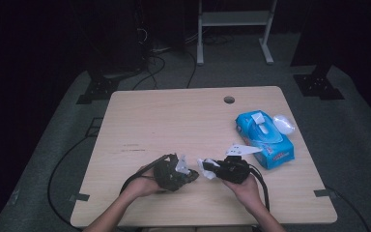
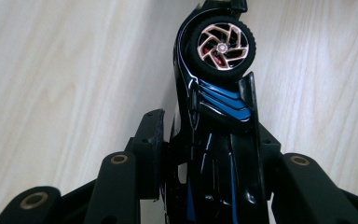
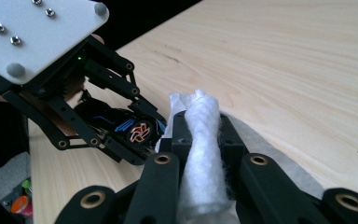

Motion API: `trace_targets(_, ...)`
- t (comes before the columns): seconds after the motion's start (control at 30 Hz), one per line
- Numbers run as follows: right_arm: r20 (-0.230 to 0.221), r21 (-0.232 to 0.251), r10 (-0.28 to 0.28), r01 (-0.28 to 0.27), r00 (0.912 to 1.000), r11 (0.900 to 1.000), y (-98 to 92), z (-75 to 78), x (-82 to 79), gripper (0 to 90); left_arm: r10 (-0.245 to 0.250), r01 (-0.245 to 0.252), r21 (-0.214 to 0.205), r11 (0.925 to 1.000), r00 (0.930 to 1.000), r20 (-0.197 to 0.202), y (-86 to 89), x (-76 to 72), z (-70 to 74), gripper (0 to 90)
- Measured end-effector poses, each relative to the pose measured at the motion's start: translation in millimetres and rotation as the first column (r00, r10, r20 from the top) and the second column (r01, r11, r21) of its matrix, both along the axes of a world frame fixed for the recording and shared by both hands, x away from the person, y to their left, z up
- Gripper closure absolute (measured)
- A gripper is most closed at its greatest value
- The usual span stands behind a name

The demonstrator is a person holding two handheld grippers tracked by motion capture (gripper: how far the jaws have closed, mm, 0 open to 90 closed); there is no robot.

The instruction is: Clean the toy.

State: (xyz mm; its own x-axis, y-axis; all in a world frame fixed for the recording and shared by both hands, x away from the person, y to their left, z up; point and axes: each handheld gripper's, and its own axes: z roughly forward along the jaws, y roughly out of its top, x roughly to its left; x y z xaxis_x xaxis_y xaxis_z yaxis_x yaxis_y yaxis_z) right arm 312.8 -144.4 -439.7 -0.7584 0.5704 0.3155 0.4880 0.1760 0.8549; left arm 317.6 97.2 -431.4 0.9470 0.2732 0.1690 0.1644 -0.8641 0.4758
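The black left gripper (image 1: pixel 186 170) and black right gripper (image 1: pixel 207 169) are held tip to tip, jaws clamped, forearms converging.

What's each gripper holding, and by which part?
Left gripper clamps the black toy car across its body, behind a wheel. Right gripper pinches a rolled white wipe along its length.

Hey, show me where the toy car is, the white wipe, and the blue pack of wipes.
toy car (image 2: pixel 216 135), left gripper view, on its glossy black body below the wheel.
white wipe (image 3: pixel 203 154), right gripper view, on the twisted roll between the jaws.
blue pack of wipes (image 1: pixel 265 140), high view, on its top face.
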Motion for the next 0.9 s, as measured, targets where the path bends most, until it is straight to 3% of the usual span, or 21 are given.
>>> trace_targets(0.1, 0.01, 0.032, 0.005, -0.005, 0.9999, 0.9995, -1.9, 6.6, -0.2, 80.9, -0.013, 0.013, -0.105, 0.9944, 0.9999, 0.005, 3.0, 1.8, 13.0, 56.9)
trace_targets(0.13, 0.013, 0.043, 0.007, -0.008, 0.9999, 0.999, -2.4, 8.7, -0.2, 80.9, -0.033, 0.038, -0.147, 0.9884, 0.9988, 0.036, 3.3, 1.0, 19.4, 56.9)
trace_targets(0.2, 0.023, 0.084, 0.007, -0.009, 0.9997, 0.9964, -4.1, 15.6, -0.7, 81.0, -0.045, 0.055, -0.187, 0.9808, 0.9972, 0.06, 3.1, 1.6, 27.4, 56.9)
trace_targets(0.27, 0.035, 0.138, -0.003, -0.002, 0.9994, 0.9904, -8.6, 24.1, -1.2, 81.0, -0.056, 0.08, -0.221, 0.972, 0.9919, 0.114, 1.9, 2.4, 34.2, 56.9)
trace_targets(0.4, 0.063, 0.176, -0.002, -0.009, 0.998, 0.9844, -16.6, 42.5, -2.7, 81.1, -0.051, 0.097, -0.309, 0.946, 0.9868, 0.153, -2.1, 3.7, 35.4, 57.0)
trace_targets(0.43, 0.065, 0.185, 0.005, -0.017, 0.9978, 0.9826, -16.5, 45.5, -3.7, 81.2, -0.052, 0.102, -0.321, 0.9415, 0.9857, 0.16, -4.5, 3.4, 33.8, 57.0)
trace_targets(0.5, 0.089, 0.158, 0.019, -0.033, 0.9959, 0.9869, -13.3, 53.0, -7.0, 81.1, -0.05, 0.11, -0.334, 0.9361, 0.9818, 0.183, -8.5, 1.7, 30.2, 57.1)
trace_targets(0.63, 0.104, 0.129, 0.035, -0.049, 0.9939, 0.9905, -12.3, 57.0, -8.4, 81.1, -0.045, 0.111, -0.374, 0.9208, 0.9825, 0.181, -8.6, -0.2, 26.4, 57.2)
trace_targets(0.73, 0.092, 0.105, 0.015, -0.025, 0.9956, 0.9941, -17.3, 52.9, -5.2, 81.1, -0.038, 0.109, -0.383, 0.9174, 0.9814, 0.188, -7.3, -1.7, 25.3, 57.3)
trace_targets(0.8, 0.084, 0.083, 0.005, -0.012, 0.9964, 0.9965, -18.5, 50.7, -3.9, 81.2, -0.042, 0.112, -0.373, 0.9212, 0.981, 0.189, -7.0, -1.8, 24.9, 57.3)
trace_targets(0.83, 0.084, 0.079, 0.006, -0.013, 0.9965, 0.9968, -17.5, 50.9, -4.4, 81.2, -0.044, 0.114, -0.367, 0.9232, 0.9804, 0.192, -7.0, -2.0, 24.3, 57.4)
trace_targets(0.9, 0.097, 0.076, 0.03, -0.037, 0.9948, 0.9964, -11.8, 55.6, -7.6, 81.2, -0.05, 0.119, -0.374, 0.9196, 0.9805, 0.19, -8.2, -2.7, 22.6, 57.5)
